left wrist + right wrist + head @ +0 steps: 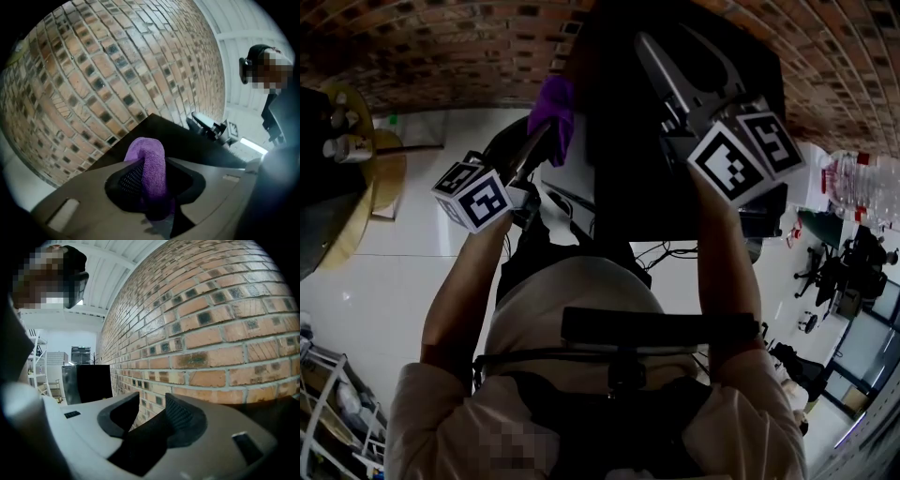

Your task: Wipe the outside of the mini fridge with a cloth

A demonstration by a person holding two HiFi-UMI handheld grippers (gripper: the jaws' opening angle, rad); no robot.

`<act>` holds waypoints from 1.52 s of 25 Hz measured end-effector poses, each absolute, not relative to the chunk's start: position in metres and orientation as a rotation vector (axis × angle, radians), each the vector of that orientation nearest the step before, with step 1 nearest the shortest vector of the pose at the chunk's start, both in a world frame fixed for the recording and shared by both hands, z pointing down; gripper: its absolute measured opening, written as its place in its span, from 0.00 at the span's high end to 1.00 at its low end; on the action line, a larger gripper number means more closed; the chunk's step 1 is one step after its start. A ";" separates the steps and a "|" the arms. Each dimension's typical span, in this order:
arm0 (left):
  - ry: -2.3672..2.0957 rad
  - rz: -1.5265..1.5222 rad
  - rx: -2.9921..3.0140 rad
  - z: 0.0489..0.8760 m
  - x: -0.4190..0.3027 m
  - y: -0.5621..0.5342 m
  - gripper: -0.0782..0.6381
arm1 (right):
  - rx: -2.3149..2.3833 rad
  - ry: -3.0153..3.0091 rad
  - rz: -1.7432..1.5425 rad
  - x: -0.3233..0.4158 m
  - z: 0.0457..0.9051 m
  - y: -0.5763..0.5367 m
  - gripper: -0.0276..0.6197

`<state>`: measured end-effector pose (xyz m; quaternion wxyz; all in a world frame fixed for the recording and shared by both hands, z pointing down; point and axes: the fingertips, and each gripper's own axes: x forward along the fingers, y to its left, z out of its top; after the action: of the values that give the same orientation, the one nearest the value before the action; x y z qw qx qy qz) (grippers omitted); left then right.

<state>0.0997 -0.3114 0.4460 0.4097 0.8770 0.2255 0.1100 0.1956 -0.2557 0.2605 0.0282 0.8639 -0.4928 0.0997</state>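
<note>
So, left gripper (148, 177) is clamped on the purple cloth (151, 157), a fold poking past the tips as a wiping pad, near the black mini fridge (623, 178) top-left edge. Right gripper (148, 414), jaws apart & empty, hovers over fridge top, prob. to steady it.

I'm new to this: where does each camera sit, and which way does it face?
Head view: on the person's head, facing down; forearms, left gripper, right gripper, black mini fridge.
Left gripper view: on that gripper, along jaws clamping a purple terry cloth.
Right gripper view: on it, along empty parted jaws.
All share the red brick wall.
</note>
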 end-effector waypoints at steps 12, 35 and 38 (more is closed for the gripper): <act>0.635 0.189 2.122 0.331 0.049 -0.291 0.74 | 2.666 -1.522 0.307 0.196 0.260 -0.256 0.70; 0.565 0.202 2.020 0.364 0.029 -0.272 0.73 | 2.671 -1.542 0.313 0.195 0.258 -0.260 0.70; 0.555 0.223 2.031 0.378 0.029 -0.272 0.73 | 2.670 -1.544 0.314 0.195 0.258 -0.261 0.70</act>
<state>0.0293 -0.2723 0.3783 0.4900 0.8362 0.2285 0.0919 0.1945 -0.2609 0.2579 0.0204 0.8610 -0.4980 0.1013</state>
